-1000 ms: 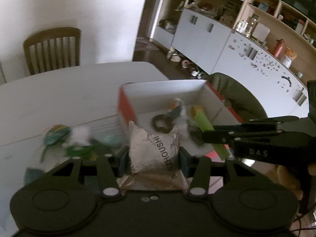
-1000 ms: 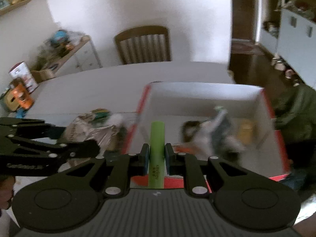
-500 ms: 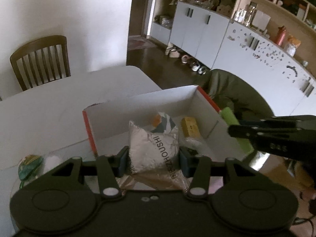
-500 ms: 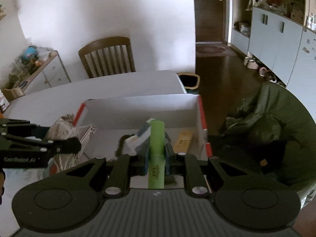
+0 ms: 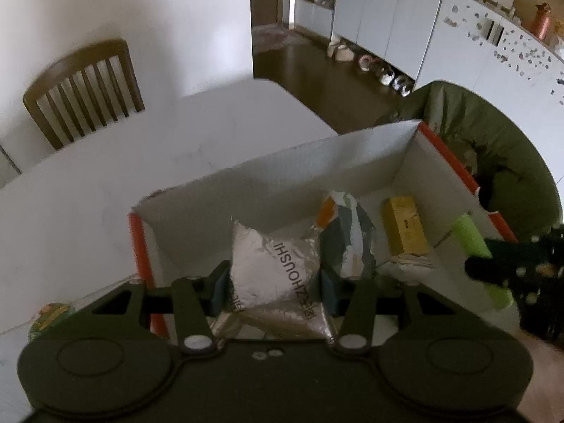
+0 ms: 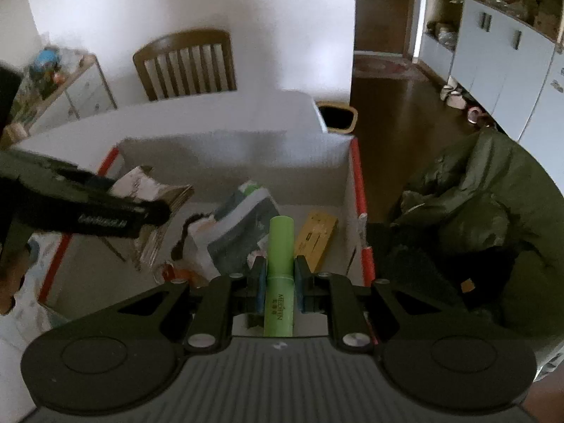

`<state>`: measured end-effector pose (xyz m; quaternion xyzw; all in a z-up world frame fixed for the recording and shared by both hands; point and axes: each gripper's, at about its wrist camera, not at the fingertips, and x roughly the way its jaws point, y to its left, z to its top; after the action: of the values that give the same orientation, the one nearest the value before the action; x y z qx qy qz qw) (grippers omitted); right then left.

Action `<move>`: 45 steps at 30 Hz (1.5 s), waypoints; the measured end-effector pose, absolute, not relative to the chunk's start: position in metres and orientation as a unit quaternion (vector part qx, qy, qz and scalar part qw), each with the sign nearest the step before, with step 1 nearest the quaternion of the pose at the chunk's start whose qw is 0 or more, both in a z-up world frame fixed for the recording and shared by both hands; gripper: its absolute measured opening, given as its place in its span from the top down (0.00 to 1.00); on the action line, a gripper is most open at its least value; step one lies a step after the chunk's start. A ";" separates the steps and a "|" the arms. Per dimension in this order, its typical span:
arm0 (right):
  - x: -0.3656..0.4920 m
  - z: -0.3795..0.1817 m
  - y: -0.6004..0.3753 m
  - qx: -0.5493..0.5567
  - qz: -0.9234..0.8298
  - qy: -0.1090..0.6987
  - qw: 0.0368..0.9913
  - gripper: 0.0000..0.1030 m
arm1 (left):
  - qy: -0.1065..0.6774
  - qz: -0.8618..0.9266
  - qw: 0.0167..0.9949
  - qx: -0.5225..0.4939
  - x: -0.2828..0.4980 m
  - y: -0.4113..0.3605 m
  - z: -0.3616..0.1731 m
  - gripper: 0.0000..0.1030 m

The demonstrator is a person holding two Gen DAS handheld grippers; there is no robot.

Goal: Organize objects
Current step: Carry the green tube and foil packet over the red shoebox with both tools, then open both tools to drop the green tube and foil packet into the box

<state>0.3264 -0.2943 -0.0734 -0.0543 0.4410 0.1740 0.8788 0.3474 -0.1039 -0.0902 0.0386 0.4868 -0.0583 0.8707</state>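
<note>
My left gripper [image 5: 275, 282] is shut on a silver foil packet [image 5: 278, 275] and holds it over the left half of a white cardboard box with red edges [image 5: 141, 243]. My right gripper [image 6: 278, 280] is shut on a green tube [image 6: 280, 264] above the same box [image 6: 357, 190], toward its right side. Inside the box lie a yellow carton [image 5: 405, 224] [image 6: 315, 236] and a crumpled grey-and-white wrapper [image 5: 349, 232] [image 6: 243, 222]. The left gripper with the foil packet [image 6: 151, 190] shows at the left of the right wrist view. The green tube [image 5: 470, 234] shows at the right of the left wrist view.
The box sits on a white table [image 5: 105, 183] with a wooden chair [image 5: 81, 88] [image 6: 185, 65] behind it. A green padded seat [image 6: 486, 211] stands right of the box. A small green-topped item [image 5: 49, 317] lies on the table left of the box. Cabinets line the far wall.
Both grippers have moved forward over the box while holding their items. The loose items on the table have slid out toward the lower left of the left wrist view.
</note>
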 end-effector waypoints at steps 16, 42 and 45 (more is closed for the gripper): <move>0.334 -0.111 -0.279 -0.085 0.193 0.481 0.851 0.85 | 0.523 -0.052 0.848 0.073 0.369 -0.113 -0.118 0.52; 0.342 -0.114 -0.290 -0.050 0.183 0.485 0.853 0.83 | 0.526 -0.051 0.847 0.056 0.360 -0.111 -0.109 0.38; 0.337 -0.107 -0.294 -0.040 0.191 0.480 0.855 0.79 | 0.516 -0.057 0.853 0.052 0.353 -0.110 -0.099 0.38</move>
<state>0.3374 -0.2936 -0.1070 -0.0404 0.4797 0.1908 0.8555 0.3527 -0.1105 -0.0994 0.0525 0.5161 -0.0574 0.8530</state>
